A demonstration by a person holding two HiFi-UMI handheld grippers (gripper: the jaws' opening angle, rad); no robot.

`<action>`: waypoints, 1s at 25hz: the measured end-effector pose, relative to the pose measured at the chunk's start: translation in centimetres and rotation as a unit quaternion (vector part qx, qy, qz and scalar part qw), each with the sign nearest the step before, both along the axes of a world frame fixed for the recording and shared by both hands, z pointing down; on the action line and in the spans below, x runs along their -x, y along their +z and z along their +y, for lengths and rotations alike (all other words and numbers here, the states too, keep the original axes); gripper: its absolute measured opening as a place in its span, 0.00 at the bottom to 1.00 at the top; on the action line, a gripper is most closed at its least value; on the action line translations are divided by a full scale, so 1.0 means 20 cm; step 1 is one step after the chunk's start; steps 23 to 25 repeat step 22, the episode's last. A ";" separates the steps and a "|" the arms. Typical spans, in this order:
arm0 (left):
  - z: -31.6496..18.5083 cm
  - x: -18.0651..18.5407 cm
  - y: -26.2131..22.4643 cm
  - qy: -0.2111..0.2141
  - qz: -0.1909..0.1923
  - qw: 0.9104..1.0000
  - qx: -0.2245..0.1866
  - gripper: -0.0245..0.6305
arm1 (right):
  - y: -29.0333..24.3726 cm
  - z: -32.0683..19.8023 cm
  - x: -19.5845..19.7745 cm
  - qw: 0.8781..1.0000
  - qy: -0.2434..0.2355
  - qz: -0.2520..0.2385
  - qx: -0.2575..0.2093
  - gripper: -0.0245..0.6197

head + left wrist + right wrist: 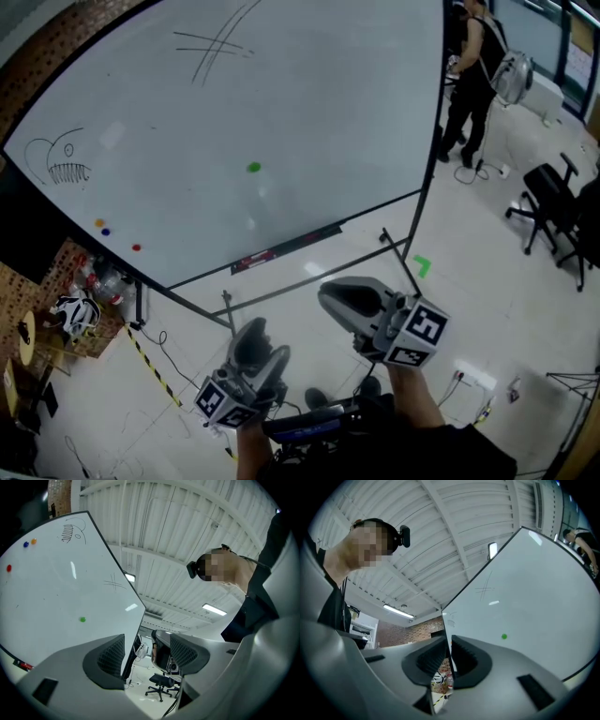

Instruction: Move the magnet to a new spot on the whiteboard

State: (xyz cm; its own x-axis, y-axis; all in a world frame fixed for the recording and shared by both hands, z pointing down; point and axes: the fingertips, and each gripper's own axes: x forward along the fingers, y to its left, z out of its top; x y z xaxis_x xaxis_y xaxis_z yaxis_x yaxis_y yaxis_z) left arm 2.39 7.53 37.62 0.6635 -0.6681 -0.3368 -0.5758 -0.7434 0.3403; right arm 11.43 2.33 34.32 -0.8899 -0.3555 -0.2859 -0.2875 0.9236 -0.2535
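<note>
A small green magnet (253, 168) sticks near the middle of the big whiteboard (309, 103). It also shows in the left gripper view (82, 619) and the right gripper view (504, 636). Both grippers are held low in front of the board, well short of the magnet. My left gripper (253, 345) is open, its jaws (147, 656) apart with nothing between them. My right gripper (339, 298) is shut, its jaws (449, 660) closed together and empty. Yellow (99, 223), blue (105, 232) and red (136, 247) magnets sit near the board's lower left.
The board's stand legs (398, 253) and a cable lie on the floor below it. A person (473, 75) stands at the back right near black office chairs (553, 202). A cluttered pegboard shelf (75, 314) is at the left. A green tape mark (422, 267) is on the floor.
</note>
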 end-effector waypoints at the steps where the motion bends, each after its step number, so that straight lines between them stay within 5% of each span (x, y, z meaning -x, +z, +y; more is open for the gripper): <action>1: -0.01 0.01 0.00 -0.002 0.000 1.000 0.001 0.49 | 0.00 0.00 0.02 1.000 -0.003 0.002 0.000 0.14; 12: -0.01 0.16 0.00 -0.008 0.016 1.000 -0.002 0.49 | -0.01 0.03 0.20 0.999 -0.020 0.027 -0.010 0.14; 25: 0.00 0.19 0.01 -0.015 0.017 1.000 -0.002 0.49 | 0.00 0.05 0.20 0.999 -0.016 0.030 -0.010 0.14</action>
